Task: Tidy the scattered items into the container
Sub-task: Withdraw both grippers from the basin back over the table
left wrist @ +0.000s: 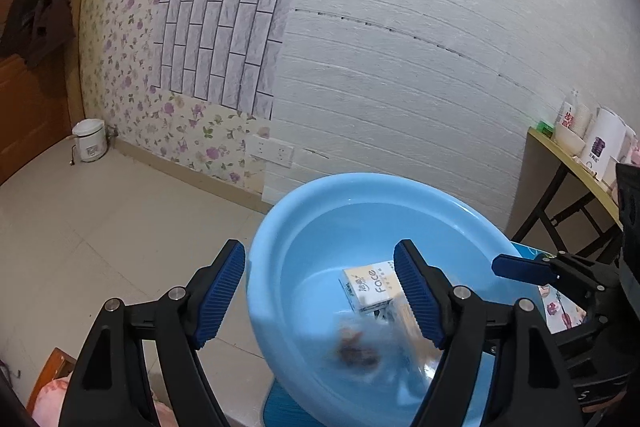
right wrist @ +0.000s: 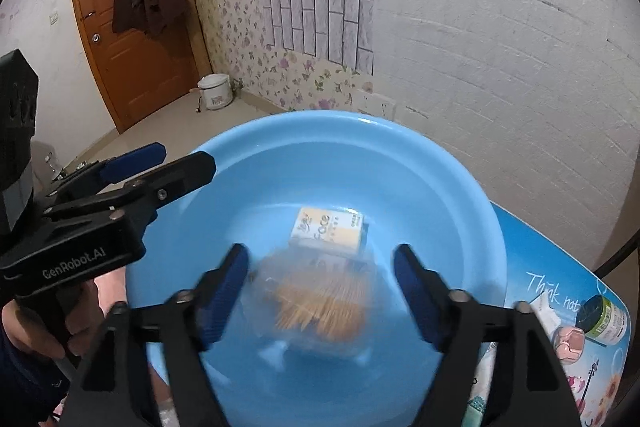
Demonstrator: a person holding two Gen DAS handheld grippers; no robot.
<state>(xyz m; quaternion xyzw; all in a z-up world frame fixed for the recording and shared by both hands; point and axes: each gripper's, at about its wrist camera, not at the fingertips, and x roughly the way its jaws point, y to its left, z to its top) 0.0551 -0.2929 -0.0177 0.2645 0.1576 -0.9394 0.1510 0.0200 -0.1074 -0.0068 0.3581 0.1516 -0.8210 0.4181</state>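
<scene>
right tool wide | blurred bag between, untouched | basin

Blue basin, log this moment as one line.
blue basin: holds tissue pack | clear bag: blurred, over basin | right hand-held gripper: open | left hand-held gripper: open

Dim, bluish light; fisheye-curved edges; motion blur near centre.
</scene>
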